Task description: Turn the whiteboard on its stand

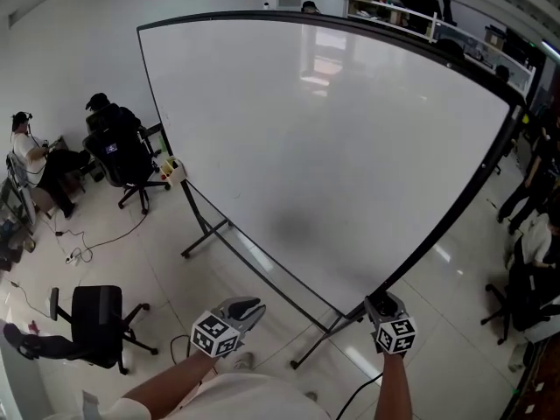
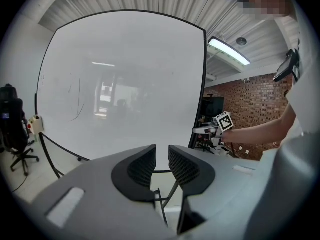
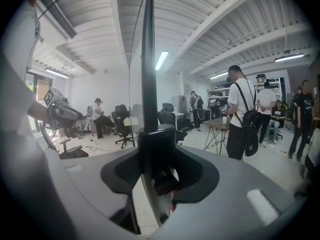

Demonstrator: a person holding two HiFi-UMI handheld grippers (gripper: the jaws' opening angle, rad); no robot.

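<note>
The large whiteboard (image 1: 324, 147) stands tilted on its black wheeled stand (image 1: 210, 230), its white face toward me. My right gripper (image 1: 385, 309) is at the board's lower right corner, shut on the black frame edge (image 3: 148, 59), which runs upright between its jaws (image 3: 155, 156). My left gripper (image 1: 243, 310) hangs below the board's lower edge, apart from it. In the left gripper view its jaws (image 2: 161, 156) show a narrow gap with nothing between them, the whiteboard (image 2: 125, 84) lies ahead, and the right gripper (image 2: 207, 130) holds the board's right edge.
A black office chair (image 1: 101, 322) stands at the lower left and another (image 1: 122, 151) by a seated person (image 1: 35, 160). A cable (image 1: 83, 252) trails across the floor. Several people (image 3: 242, 114) stand beyond the board, near desks.
</note>
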